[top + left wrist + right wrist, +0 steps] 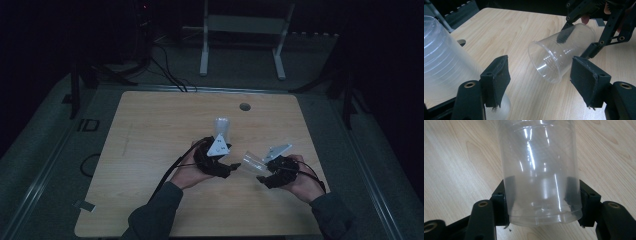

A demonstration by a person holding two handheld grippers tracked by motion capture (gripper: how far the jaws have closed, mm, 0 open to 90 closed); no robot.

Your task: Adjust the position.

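Observation:
My right gripper (262,174) is shut on a clear plastic cup (251,162), gripped near its base. The cup lies tilted on its side just above the wooden table (150,150), its open mouth toward my left gripper (231,167). In the right gripper view both pads press the cup (539,157) on either side of my right gripper (541,195). In the left gripper view my left gripper (540,61) stands open, nothing touching its pads, facing the mouth of that cup (564,47) held by the right gripper (599,22). A frosted upturned cup (444,57) stands outside its left jaw and also appears upright on the table (221,127).
A small grey hole (244,106) sits in the table's far middle. A white metal stand (245,30) and cables (165,70) are on the floor beyond the table. A piece of tape (84,205) hangs off the near left corner.

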